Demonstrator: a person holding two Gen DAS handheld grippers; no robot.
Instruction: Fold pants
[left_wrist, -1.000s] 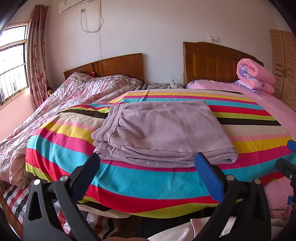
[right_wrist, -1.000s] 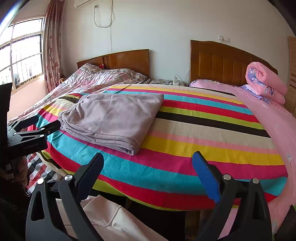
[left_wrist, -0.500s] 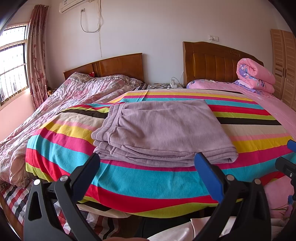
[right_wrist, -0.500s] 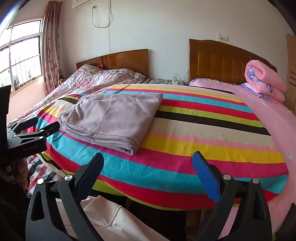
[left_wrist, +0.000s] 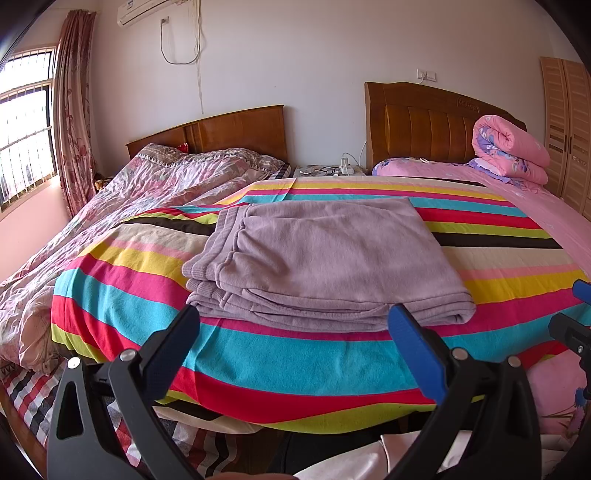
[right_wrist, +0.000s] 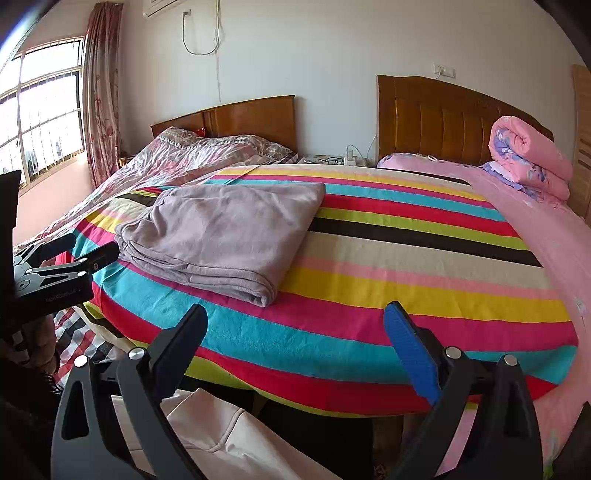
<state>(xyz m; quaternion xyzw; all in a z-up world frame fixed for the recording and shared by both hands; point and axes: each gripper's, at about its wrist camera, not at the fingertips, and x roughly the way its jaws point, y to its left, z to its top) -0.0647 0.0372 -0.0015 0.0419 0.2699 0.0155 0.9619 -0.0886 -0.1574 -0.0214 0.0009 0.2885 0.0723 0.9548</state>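
Left wrist view: left gripper (left_wrist: 293, 325) hangs off the near edge of the bed, jaws spread wide, nothing btwn them. Pants (left_wrist: 325, 258), mauve, lie folded in a flat stack on the striped blanket (left_wrist: 295, 354), just beyond the fingertips, not touching. Waistband end faces left; folded edge sits at the near right corner. Tip of the right gripper (left_wrist: 576, 314) shows at the right edge of frame.

Right wrist view: right gripper (right_wrist: 295, 321) also wide open and empty, held off the bed's near edge, well right of the pants (right_wrist: 225, 232). Pants sit on the blanket's (right_wrist: 406, 273) left part, w/ the left gripper (right_wrist: 70, 251) beside them at frame left, a hand (right_wrist: 37, 347) below it on the grip.

Rolled pink quilt (right_wrist: 528, 158) rests by the right headboard (right_wrist: 443, 122), far from the pants. Crumpled floral cover (left_wrist: 129, 206) on the 2nd bed to the left. White cloth (right_wrist: 229, 439) under the right gripper, low in frame.
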